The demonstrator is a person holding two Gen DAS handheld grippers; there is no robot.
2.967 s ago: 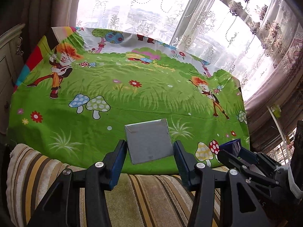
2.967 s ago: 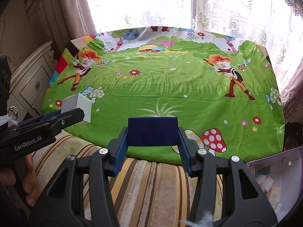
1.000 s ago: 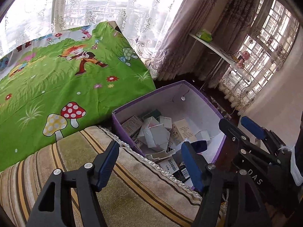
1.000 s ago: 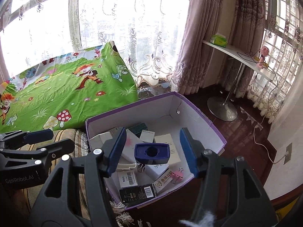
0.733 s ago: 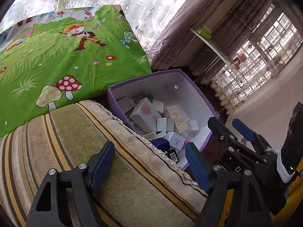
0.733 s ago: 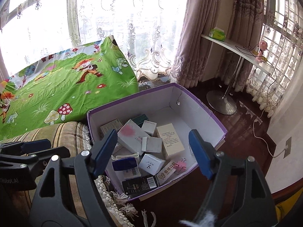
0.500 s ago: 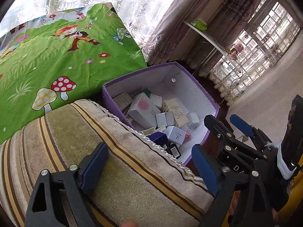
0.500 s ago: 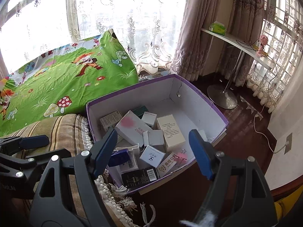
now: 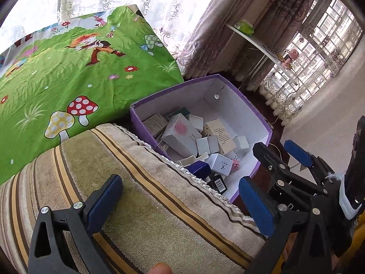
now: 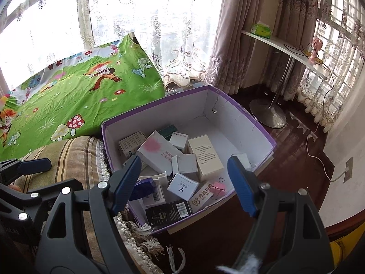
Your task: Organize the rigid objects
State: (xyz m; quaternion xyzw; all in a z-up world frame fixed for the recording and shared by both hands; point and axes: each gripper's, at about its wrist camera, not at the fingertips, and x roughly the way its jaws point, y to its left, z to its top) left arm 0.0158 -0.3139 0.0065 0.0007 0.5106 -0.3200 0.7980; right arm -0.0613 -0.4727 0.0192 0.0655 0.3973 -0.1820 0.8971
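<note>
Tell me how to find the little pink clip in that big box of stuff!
Look in the purple cardboard box on the floor beside the striped cushion. At its near corner, by the white box with Chinese writing, lies the pink binder clip. It is the only pink metal clip; everything around it is a box.

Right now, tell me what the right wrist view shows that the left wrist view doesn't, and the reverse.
Only the right wrist view shows the floor stand's round metal base and a wall socket. Only the left wrist view shows a fingertip at the bottom edge. Both show the purple box of small cartons, the green cartoon sheet, the striped cushion, and both grippers, left and right, open and empty.
</note>
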